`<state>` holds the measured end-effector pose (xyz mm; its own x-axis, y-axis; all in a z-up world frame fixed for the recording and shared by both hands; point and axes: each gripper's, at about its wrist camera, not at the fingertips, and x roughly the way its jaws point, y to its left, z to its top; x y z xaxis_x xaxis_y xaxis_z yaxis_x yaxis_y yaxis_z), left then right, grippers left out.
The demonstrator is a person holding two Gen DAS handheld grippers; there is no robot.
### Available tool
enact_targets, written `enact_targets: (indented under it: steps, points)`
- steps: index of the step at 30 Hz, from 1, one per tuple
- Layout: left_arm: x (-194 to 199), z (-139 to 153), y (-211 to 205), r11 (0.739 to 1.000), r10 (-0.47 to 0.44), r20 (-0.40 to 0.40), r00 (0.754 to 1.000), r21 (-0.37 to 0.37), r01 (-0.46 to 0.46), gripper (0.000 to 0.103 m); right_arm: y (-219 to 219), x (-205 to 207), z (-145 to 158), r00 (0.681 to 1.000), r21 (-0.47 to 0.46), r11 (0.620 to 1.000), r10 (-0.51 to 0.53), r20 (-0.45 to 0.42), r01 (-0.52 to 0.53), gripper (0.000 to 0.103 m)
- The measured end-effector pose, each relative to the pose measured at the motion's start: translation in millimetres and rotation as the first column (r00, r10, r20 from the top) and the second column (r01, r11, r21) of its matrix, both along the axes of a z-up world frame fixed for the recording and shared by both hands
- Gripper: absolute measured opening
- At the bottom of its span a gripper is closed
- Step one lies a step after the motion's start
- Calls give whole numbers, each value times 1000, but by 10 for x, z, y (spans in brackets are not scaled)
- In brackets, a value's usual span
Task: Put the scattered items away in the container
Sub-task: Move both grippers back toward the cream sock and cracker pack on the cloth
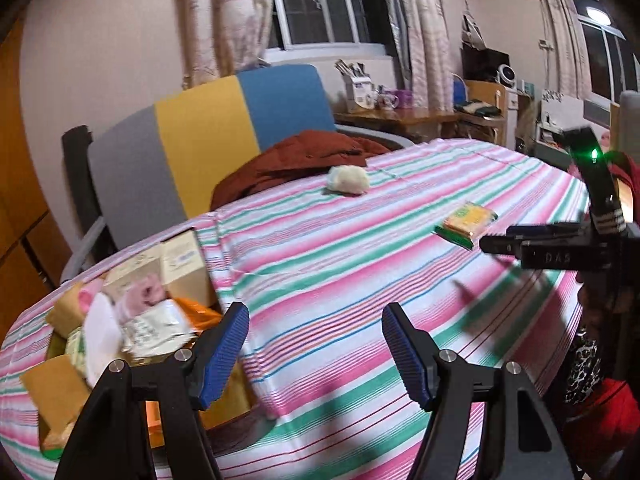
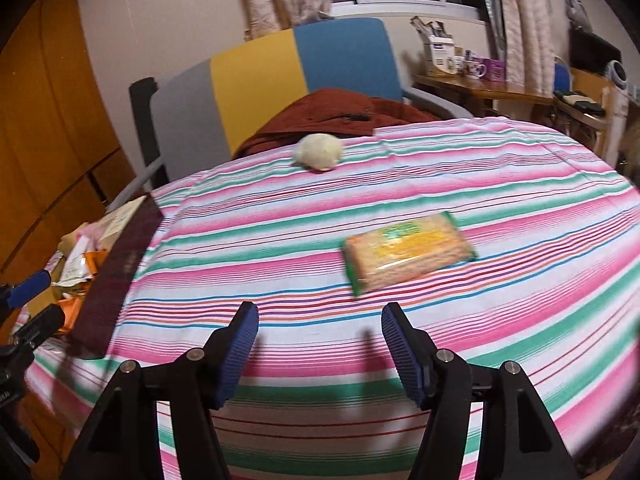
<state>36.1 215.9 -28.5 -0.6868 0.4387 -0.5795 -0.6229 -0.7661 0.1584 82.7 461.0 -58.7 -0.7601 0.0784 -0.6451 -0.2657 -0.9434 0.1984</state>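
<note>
A cardboard box (image 1: pixel 182 258) with several packets inside sits at the left on the striped tablecloth (image 1: pixel 320 264); it also shows in the right wrist view (image 2: pixel 116 216). A yellow-green cracker packet (image 2: pixel 408 258) lies ahead of my right gripper (image 2: pixel 316 324), which is open and empty. It also shows in the left wrist view (image 1: pixel 466 222). A pale round bun in a wrapper (image 1: pixel 347 179) lies at the table's far edge, also seen from the right (image 2: pixel 319 152). My left gripper (image 1: pixel 316 322) is open and empty beside the box. The right gripper appears side-on at right (image 1: pixel 520 246).
A chair with grey, yellow and blue back (image 1: pixel 208 136) stands behind the table, a rust-red jacket (image 1: pixel 304 156) draped on its seat. A wooden wardrobe (image 2: pixel 48 128) is at left. A cluttered desk (image 1: pixel 400 112) stands by the window.
</note>
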Motion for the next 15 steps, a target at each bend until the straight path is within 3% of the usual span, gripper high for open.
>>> enact_targets:
  steps: [11,15]
  points:
    - [-192,-382,355,997,-53,86,995,-43,57,70,373,-71,55,997,53,998,-45,56,42,93]
    - [-221,-490,407,996,-62,110,992,-56,69,70,511,-168,14,993,68,997,-55,101,48,94]
